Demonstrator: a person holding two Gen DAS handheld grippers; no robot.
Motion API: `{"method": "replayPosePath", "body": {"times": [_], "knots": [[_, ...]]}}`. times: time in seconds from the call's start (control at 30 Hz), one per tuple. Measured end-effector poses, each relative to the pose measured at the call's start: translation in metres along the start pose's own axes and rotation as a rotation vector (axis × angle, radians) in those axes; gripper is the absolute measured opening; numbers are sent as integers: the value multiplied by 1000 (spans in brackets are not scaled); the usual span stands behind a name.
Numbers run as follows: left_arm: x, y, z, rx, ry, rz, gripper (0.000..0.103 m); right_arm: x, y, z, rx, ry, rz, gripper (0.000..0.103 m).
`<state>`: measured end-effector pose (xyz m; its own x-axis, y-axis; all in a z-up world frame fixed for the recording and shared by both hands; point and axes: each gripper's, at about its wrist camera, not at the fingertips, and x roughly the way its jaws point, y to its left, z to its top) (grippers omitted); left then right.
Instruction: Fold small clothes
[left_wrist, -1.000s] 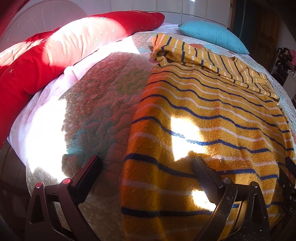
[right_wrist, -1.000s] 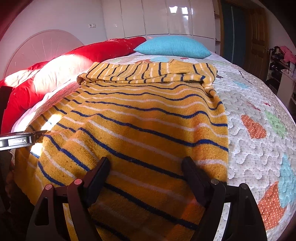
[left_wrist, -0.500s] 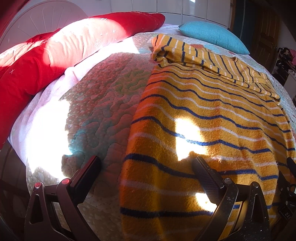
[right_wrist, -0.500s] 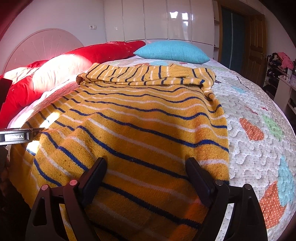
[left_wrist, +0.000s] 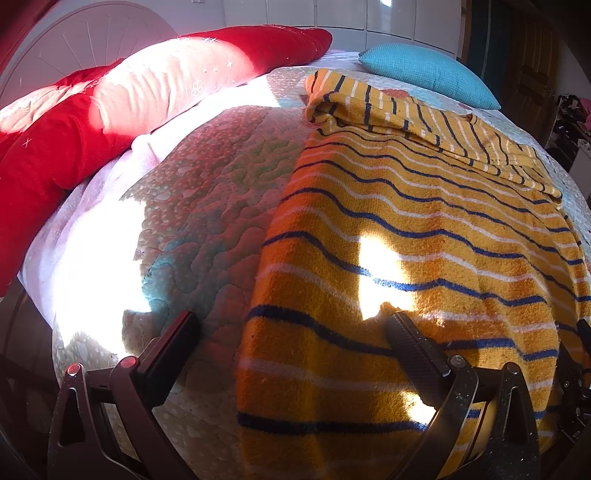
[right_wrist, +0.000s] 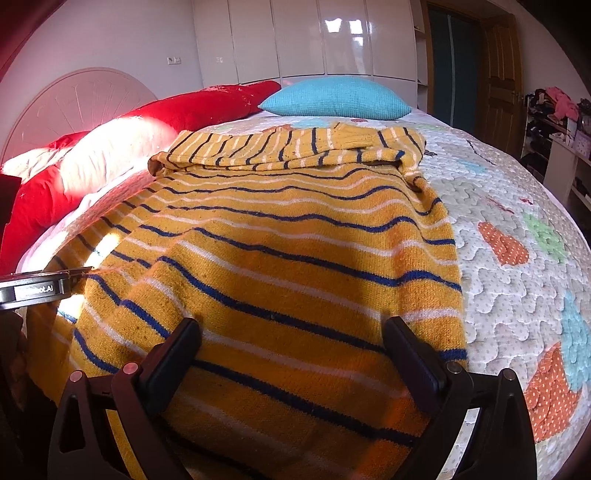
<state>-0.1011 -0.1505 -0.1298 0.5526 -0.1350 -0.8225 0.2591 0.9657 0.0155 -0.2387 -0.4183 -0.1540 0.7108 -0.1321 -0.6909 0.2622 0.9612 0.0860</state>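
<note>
Across the middle and right of the left wrist view, a yellow striped sweater (left_wrist: 424, 240) lies flat on the quilted bedspread (left_wrist: 207, 221). Its near left edge falls between the spread fingers of the left gripper (left_wrist: 291, 325). The right gripper (right_wrist: 291, 328), jaws likewise apart and empty, hovers over its lower hem.

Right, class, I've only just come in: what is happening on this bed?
A person holds a claw in each hand over a striped yellow sweater spread on the quilt. Its sleeves are already folded across the far end. The left claw straddles the near left edge and the right claw the near hem; both are open and grip nothing.
</note>
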Motion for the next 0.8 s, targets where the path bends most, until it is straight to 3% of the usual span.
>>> {"method": "replayPosePath", "body": {"times": [0.13,0.37,0.67,0.73,0.8], "knots": [[0,-1,0,-2,-1,3,103,1,2,0,-43,14,-2,102],[2,0,1,-4,0,11,103,-5,-6,-5,17,-41,50,102],[2,-1,1,-11,9,24,103,0,1,1,-50,48,30,102],[-3,3,2,-20,27,-10,103,-1,0,2,-52,60,34,102],[-15,11,-1,-68,18,-111,102,-4,-2,6,-49,94,51,102]]}}
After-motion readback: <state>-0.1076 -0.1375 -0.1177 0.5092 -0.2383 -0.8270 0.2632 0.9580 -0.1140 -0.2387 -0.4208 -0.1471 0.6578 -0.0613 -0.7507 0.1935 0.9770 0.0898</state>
